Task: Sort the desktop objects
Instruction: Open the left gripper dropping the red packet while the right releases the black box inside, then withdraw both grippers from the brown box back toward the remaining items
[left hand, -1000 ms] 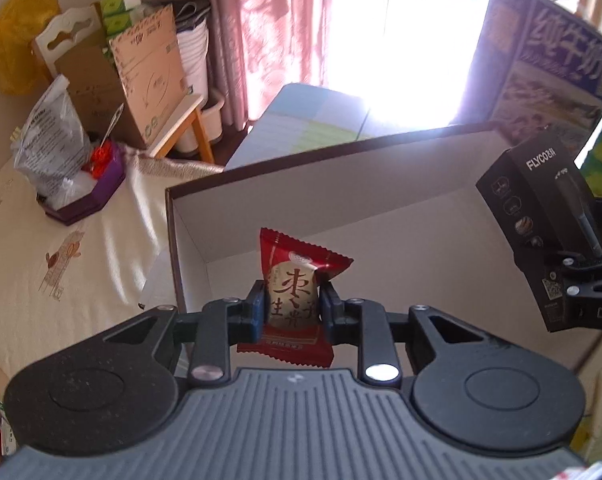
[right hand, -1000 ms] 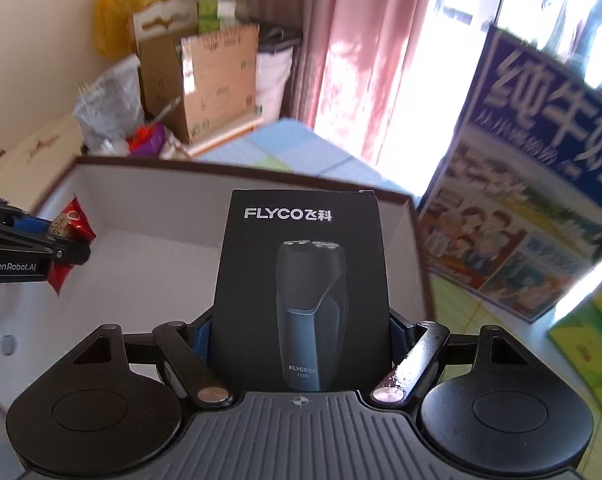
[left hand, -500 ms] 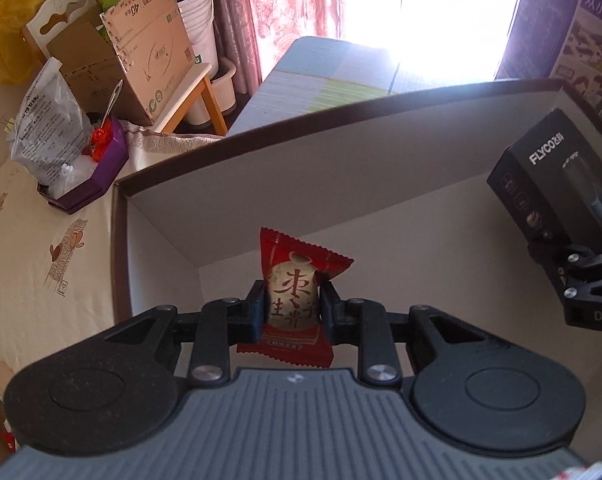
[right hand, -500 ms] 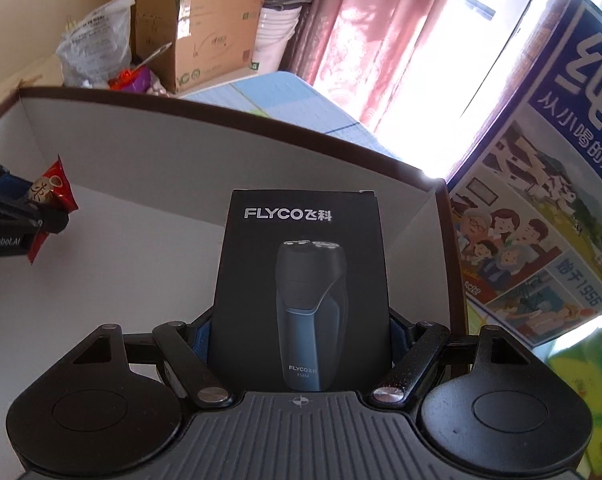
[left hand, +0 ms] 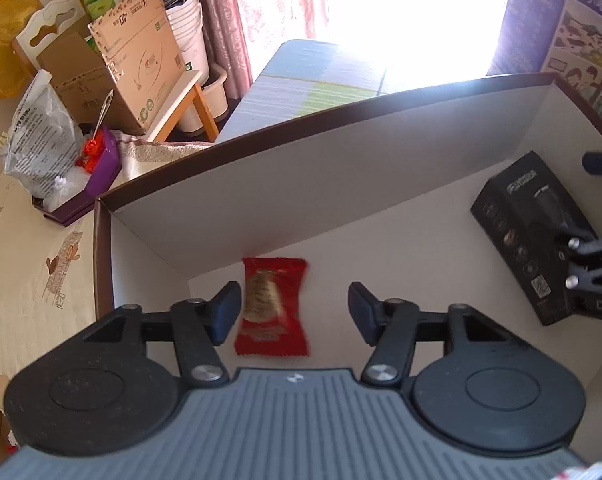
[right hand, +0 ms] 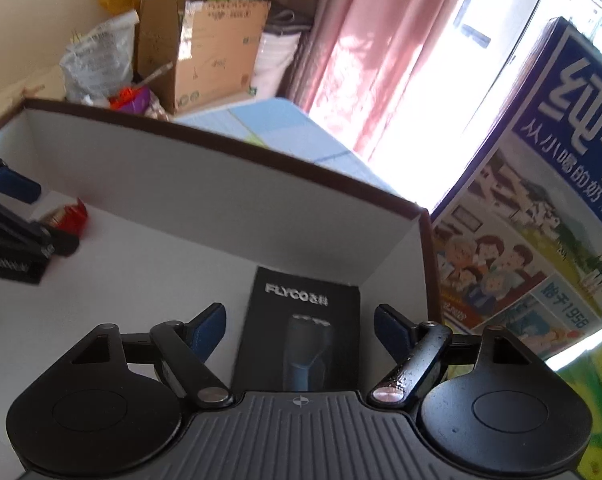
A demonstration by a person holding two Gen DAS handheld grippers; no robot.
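Sunlight pours through a bright window behind pink curtains, washing out the far side of the room. Below it stands a pale blue and green striped surface, and to the left a cream tablecloth printed with small brown animals covers the table. On that cloth sit a purple tray with a crinkled clear bag and something red in it; behind them are a brown cardboard box on a wooden stool, stacked white buckets and a yellow plastic bag against the wall. A large blue milk carton with cartoon figures stands to the right.

In front lies a white open box with a dark brown rim. The left gripper hangs over its left part; its jaws have just been opening and now stand apart, with the red snack packet on the box floor between them, close to the left pad but not squeezed. The right gripper is over the right corner; its jaws have widened a little and stand clear on both sides of the black FLYCO shaver box, which lies in that corner, well apart from the packet
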